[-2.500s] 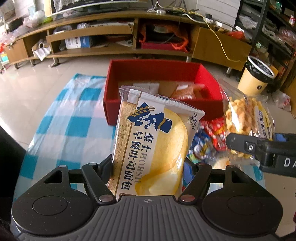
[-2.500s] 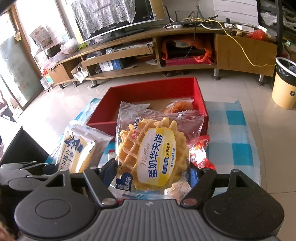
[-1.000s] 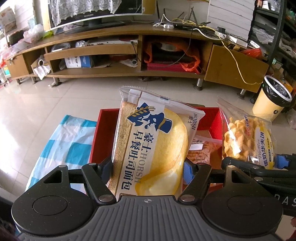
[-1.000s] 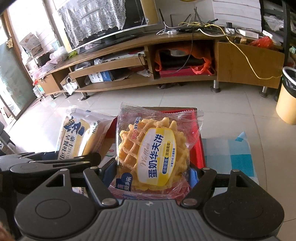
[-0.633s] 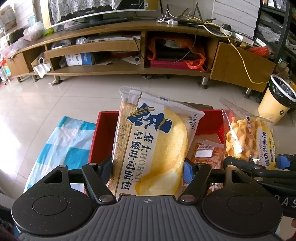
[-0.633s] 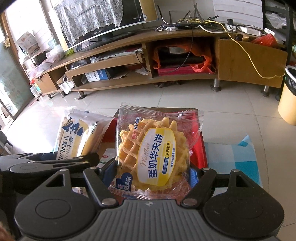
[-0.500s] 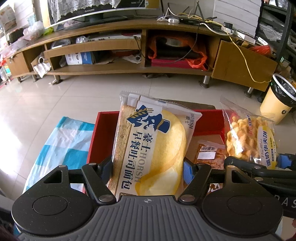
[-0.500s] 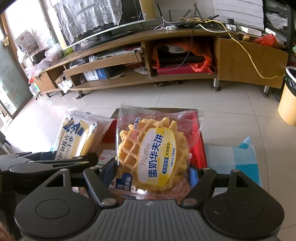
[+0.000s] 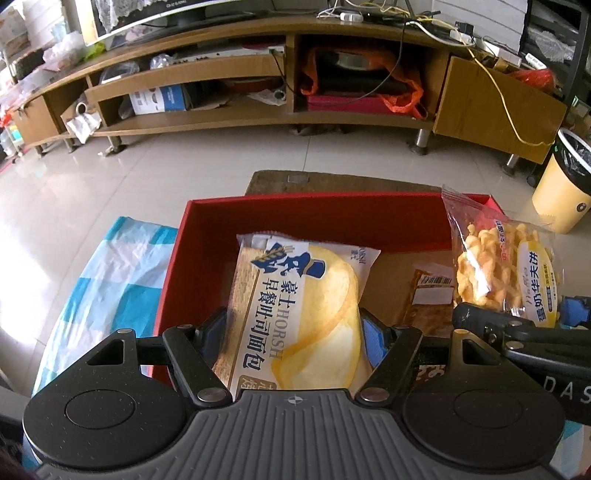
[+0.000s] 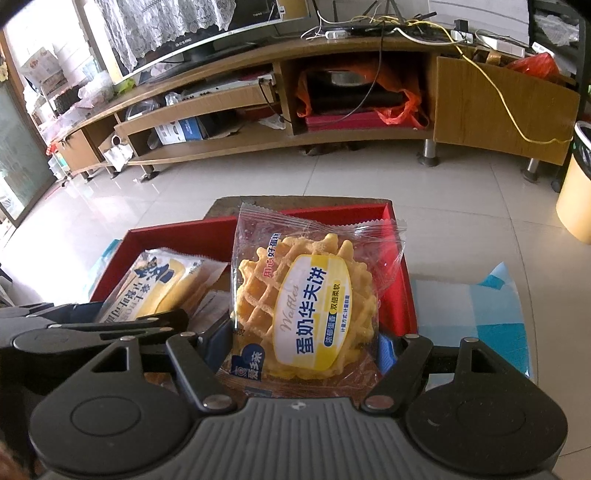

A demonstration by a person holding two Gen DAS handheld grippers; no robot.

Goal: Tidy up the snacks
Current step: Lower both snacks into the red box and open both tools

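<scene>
Left wrist: jaws pinching one bread packet [image 9: 295,317]; right's, one waffle packet [image 10: 310,306]; one red box [image 9: 310,218]

We are in a home living room. A long wooden TV stand [image 10: 332,92] runs across the top of the frame, its open shelves cluttered with boxes and bags. A television [image 10: 207,33] draped with lace cloth sits upper left. Cables [image 10: 388,26] trail along the top. We note a glossy tiled floor [image 10: 277,173] mid-frame and a yellow waste bin [image 9: 561,184] at right.
</scene>
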